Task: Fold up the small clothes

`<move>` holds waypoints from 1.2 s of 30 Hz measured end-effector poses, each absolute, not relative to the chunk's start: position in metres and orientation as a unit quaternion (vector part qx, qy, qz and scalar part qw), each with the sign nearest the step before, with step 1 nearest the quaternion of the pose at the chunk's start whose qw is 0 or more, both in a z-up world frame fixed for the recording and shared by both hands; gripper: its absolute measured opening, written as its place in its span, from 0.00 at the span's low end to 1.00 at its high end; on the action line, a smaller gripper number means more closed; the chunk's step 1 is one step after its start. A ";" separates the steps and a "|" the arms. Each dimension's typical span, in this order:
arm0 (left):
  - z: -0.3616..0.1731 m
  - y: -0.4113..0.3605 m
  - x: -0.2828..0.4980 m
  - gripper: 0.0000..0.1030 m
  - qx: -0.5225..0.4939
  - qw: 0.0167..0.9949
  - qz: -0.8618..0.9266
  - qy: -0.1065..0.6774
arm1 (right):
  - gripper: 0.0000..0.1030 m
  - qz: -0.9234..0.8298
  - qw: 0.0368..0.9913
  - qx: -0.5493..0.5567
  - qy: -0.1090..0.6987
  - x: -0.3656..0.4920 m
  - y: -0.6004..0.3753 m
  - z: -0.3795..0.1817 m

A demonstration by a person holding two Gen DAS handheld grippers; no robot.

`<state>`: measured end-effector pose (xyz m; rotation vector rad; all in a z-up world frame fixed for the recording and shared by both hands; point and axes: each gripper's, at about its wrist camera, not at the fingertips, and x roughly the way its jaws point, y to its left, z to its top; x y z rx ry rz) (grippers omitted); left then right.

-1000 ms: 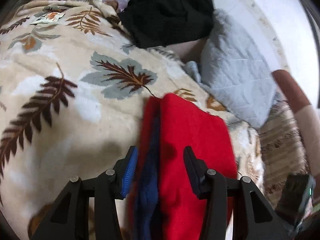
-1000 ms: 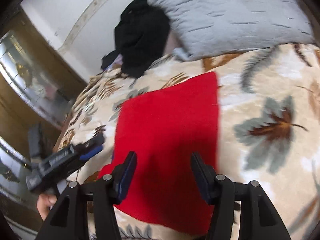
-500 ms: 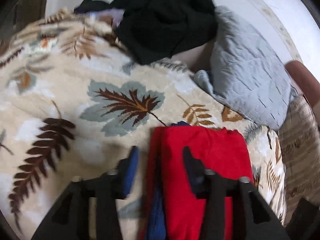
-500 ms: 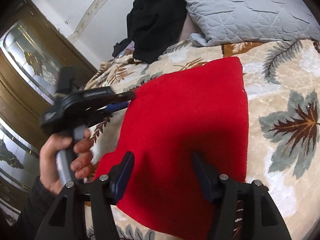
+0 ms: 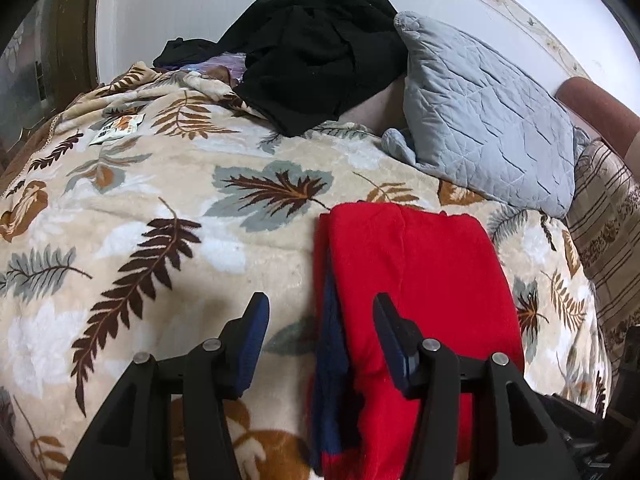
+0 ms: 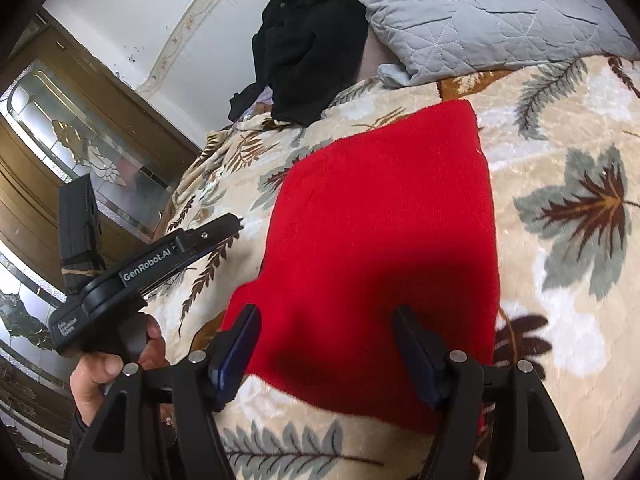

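**A:** Start from the red garment (image 5: 420, 280), since everything sits around it. What's to its left?

**B:** The left gripper (image 5: 318, 328), jaws spread and holding nothing, hovering over the garment's left edge where a dark blue layer (image 5: 330, 344) peeks out from under the red. The garment itself lies folded flat on the leaf-print blanket (image 5: 160, 200).

**A:** And on its near side?

**B:** The right gripper (image 6: 326, 344), jaws also spread and empty, above the near hem.

**A:** So how would you do it well?

**B:** I'd judge the blue edge needs tucking level with the red first. Pinch all layers together, not just the top one, or the fold slides apart. Keep clear of the grey pillow (image 5: 488, 120) beyond the garment.
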<state>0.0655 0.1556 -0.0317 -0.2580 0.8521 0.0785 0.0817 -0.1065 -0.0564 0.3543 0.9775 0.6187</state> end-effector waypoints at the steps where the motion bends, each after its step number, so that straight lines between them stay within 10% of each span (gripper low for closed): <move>1: -0.032 0.156 0.063 0.54 -0.126 0.902 0.035 0.412 | 0.70 0.290 0.823 0.168 0.459 0.079 -0.111 -0.056; 6: -0.039 0.166 0.057 0.72 -0.190 0.889 -0.027 0.415 | 0.71 0.287 0.825 0.198 0.444 0.084 -0.146 -0.048; 15: -0.105 0.152 0.103 0.72 -0.245 0.831 -0.071 0.495 | 0.75 0.266 0.761 0.293 0.514 0.180 -0.176 -0.108; 18: -0.103 0.151 0.102 0.36 -0.252 0.828 -0.087 0.494 | 0.68 0.300 0.740 0.270 0.539 0.185 -0.146 -0.120; 20: -0.093 0.149 0.101 0.31 -0.246 0.833 -0.086 0.487 | 0.56 0.292 0.760 0.222 0.537 0.181 -0.130 -0.110; 30: -0.034 0.059 0.104 0.37 -0.209 0.876 -0.142 0.412 | 0.45 0.286 0.834 0.156 0.446 0.151 -0.187 -0.015; 36: -0.079 0.039 0.116 0.40 -0.184 0.844 -0.105 0.493 | 0.65 0.142 0.829 0.216 0.496 0.158 -0.263 -0.072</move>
